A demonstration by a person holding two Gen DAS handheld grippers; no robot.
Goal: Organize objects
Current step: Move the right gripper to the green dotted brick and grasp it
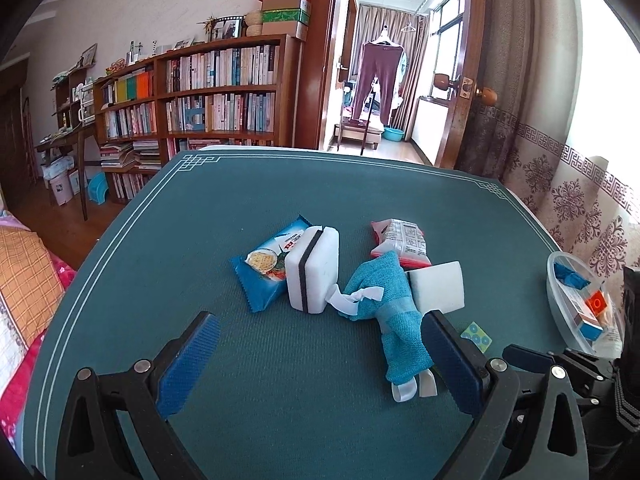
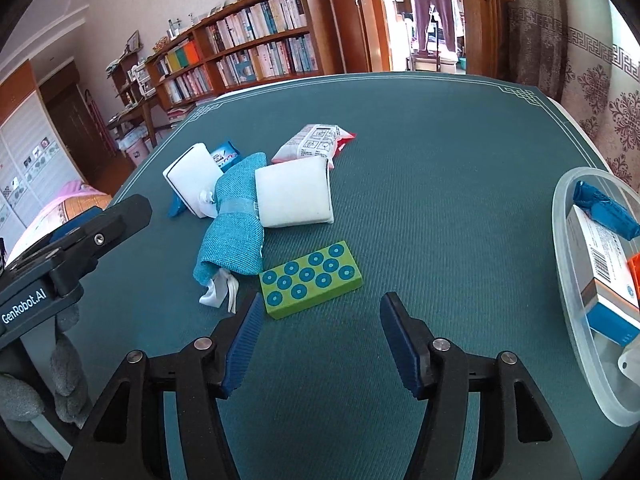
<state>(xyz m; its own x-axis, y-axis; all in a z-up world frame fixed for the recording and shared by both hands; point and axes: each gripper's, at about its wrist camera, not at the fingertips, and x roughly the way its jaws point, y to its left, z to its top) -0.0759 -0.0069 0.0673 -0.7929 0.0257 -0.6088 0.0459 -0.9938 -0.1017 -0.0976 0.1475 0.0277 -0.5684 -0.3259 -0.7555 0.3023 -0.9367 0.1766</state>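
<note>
A pile lies mid-table: a blue noodle packet [image 1: 264, 266], a white sponge with a black stripe [image 1: 313, 269], a rolled teal cloth [image 1: 394, 312], a white pad [image 1: 438, 286] and a red-and-white snack bag [image 1: 400, 242]. My left gripper [image 1: 320, 332] is open and empty, just short of the pile, its right finger beside the cloth. My right gripper [image 2: 322, 312] is open and empty, just behind a green block with blue dots [image 2: 312, 282]. The cloth [image 2: 236, 228], pad [image 2: 294, 194], sponge [image 2: 192, 182] and snack bag [image 2: 312, 144] lie beyond it.
A clear plastic tub [image 2: 572, 280] at the right table edge holds a blue packet [image 2: 604, 210] and a white-and-blue box [image 2: 608, 276]; it also shows in the left wrist view [image 1: 560, 300]. The teal table mat [image 2: 440, 160] stretches behind. Bookshelves [image 1: 200, 88] and a doorway stand beyond.
</note>
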